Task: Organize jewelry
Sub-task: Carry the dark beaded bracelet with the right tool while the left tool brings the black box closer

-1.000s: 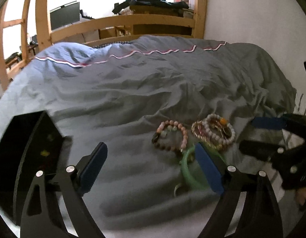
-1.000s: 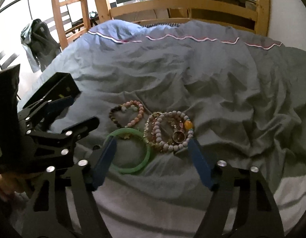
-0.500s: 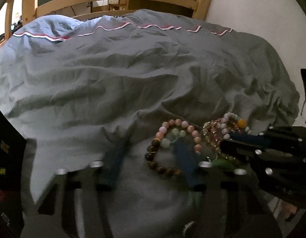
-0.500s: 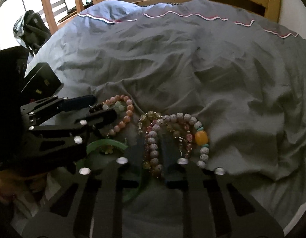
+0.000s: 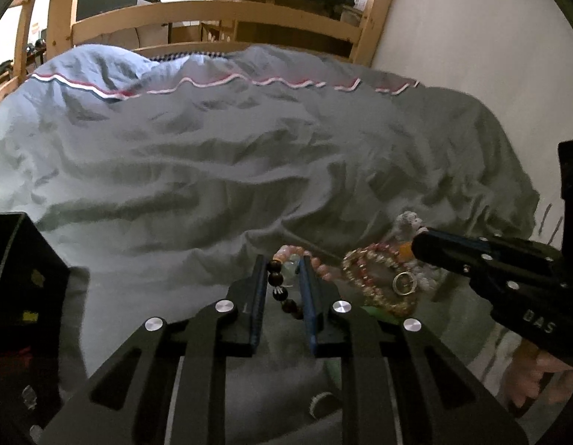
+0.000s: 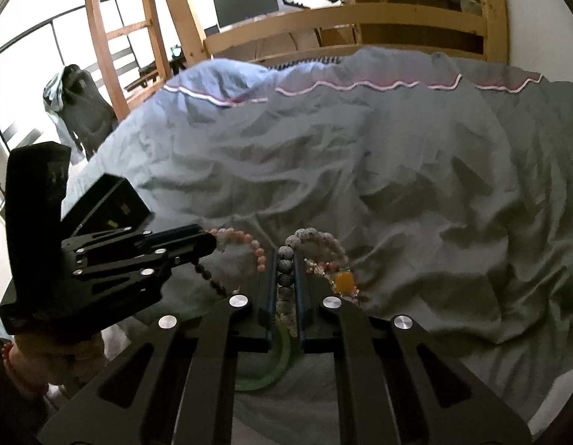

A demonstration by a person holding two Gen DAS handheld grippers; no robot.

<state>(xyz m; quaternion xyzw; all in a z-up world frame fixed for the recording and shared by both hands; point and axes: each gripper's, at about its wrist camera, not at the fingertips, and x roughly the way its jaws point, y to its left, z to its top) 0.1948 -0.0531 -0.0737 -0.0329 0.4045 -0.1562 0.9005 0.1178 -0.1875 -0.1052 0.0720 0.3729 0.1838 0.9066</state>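
Jewelry sits in one cluster at the near edge of the duvet (image 5: 249,170), toward the wall-side corner; wide bare rumpled fabric from there up to the wooden bed rail (image 5: 212,18), so most free room is straight ahead and to the left. Black box (image 6: 108,204) sits on the duvet left of the cluster, close to the left gripper

Left gripper (image 5: 282,278): fingers nearly closed, clamped on the brown-and-pink bead bracelet (image 5: 277,278). Dark beads run lengthwise between the pads; pink part of the loop trails off to the right beyond the fingertips

Right gripper (image 6: 285,270): fingers pinched on the grey bead bracelet (image 6: 285,265). Beads lined up along the finger axis, loop curving away right toward the orange bead (image 6: 342,281)

Green bangle (image 6: 271,367) lies flat under the right gripper's fingers, mostly hidden. Multi-strand pink/gold bracelet (image 5: 372,282) with a silver ring (image 5: 404,282) on it lies flat between the two grippers

Both grippers point toward the rail, tilted down at the duvet, side by side and near each other. Hand (image 5: 535,374) on the right gripper's handle is partly visible
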